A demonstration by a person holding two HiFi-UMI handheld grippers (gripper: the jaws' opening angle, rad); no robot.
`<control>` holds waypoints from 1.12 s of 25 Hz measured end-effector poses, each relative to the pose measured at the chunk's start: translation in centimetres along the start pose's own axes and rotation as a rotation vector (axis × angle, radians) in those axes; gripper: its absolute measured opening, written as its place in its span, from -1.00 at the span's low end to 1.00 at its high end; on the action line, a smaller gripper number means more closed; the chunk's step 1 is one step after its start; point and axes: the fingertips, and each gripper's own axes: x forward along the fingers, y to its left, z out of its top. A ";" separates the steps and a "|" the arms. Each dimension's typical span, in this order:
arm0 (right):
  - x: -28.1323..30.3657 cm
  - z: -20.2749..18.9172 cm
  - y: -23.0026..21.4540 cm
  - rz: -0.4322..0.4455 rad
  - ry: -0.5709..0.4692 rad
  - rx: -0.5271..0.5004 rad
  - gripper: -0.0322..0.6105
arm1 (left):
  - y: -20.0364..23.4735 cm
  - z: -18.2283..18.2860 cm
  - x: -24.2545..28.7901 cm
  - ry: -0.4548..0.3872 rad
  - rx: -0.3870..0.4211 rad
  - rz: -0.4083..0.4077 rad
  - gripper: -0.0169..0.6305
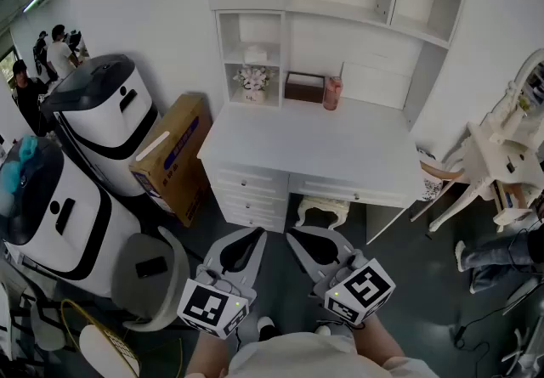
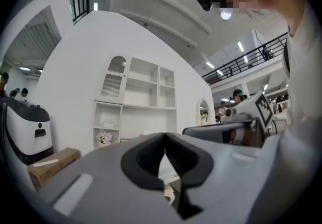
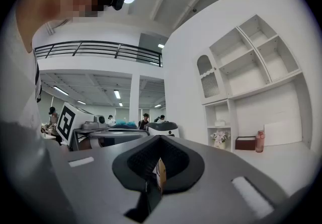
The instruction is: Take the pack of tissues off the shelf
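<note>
From the head: pack of tissues [image 1: 255, 53] on the small shelf [image 1: 240, 64] above the back left corner of the desk [image 1: 323, 147]; left gripper [image 1: 256, 235] and right gripper [image 1: 294, 237] well short of the front edge

From the left gripper: jaws together, empty

From the right gripper: likewise closed on nothing

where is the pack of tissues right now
In the head view, the pack of tissues sits on the shelf inside the left cubby, directly above the flowers.

White desk [image 1: 323, 147], dark floor [image 1: 416, 300]
</note>
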 end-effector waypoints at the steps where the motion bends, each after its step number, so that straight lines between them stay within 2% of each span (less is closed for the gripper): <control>1: 0.0 0.0 -0.1 -0.001 0.001 0.001 -0.90 | 0.0 0.0 0.1 0.001 -0.001 -0.001 -0.95; 13: 2.0 -0.5 0.2 -0.020 0.004 0.010 -0.90 | 2.0 -0.3 -0.3 0.004 -0.002 -0.013 -0.95; 17: 3.2 -0.6 0.7 -0.023 -0.020 0.046 -0.90 | 3.2 -0.6 -0.7 0.004 -0.008 -0.033 -0.95; 21: 4.3 -1.1 1.2 -0.042 -0.021 0.036 -0.90 | 4.3 -1.0 -1.1 -0.005 0.018 -0.044 -0.95; 26: 5.1 -1.8 0.8 -0.067 -0.001 0.029 -0.89 | 6.1 -1.6 -0.4 -0.015 -0.038 -0.054 -0.94; 28: 5.2 -1.8 -0.2 -0.079 -0.003 0.043 -0.89 | 6.5 -1.8 0.4 -0.017 -0.034 -0.055 -0.94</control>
